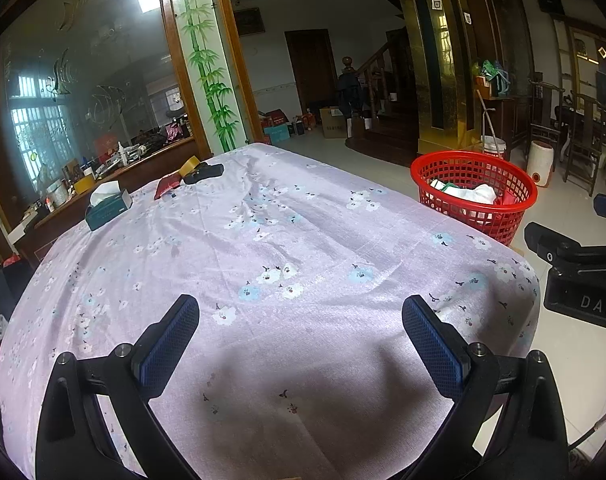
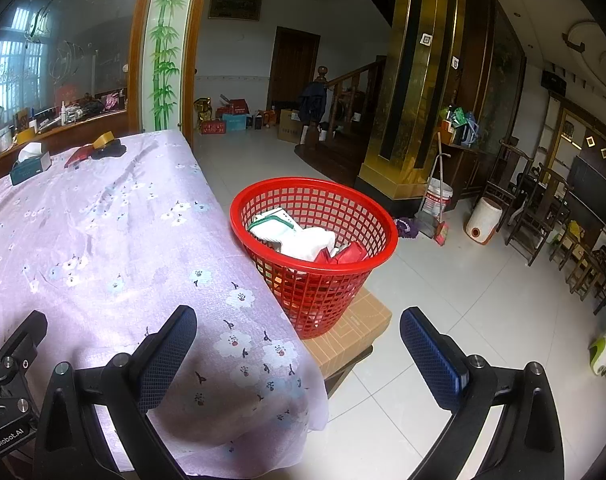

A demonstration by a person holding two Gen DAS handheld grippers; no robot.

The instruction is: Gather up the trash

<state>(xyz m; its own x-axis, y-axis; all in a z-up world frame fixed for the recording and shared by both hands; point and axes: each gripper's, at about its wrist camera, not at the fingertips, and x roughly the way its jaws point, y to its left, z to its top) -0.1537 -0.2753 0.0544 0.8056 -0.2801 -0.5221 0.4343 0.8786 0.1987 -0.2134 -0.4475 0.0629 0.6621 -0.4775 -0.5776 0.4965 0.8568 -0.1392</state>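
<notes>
Hovering spread apart and empty, the left gripper (image 1: 301, 334) and right gripper (image 2: 298, 346) hold nothing. The trash (image 2: 303, 240), white wrappers and red packets, lies inside the red basket (image 2: 359, 208); it looks light and crumpling, so pinch a loose edge softly.

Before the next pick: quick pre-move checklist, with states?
1. Left gripper open and empty: ok, jaws spread, nothing between them.
2. Right gripper open and empty: ok.
3. Red basket within reach beside the table, upright on the cardboard box: ok.
4. Basket has room: ok, white and red scraps lie well below the rim.
5. Trash left on the purple tablecloth: cannot tell; only the tissue box, a red item, a dark item and a tape roll sit at the far edge.
6. Grippers apart from each other: ok.
</notes>
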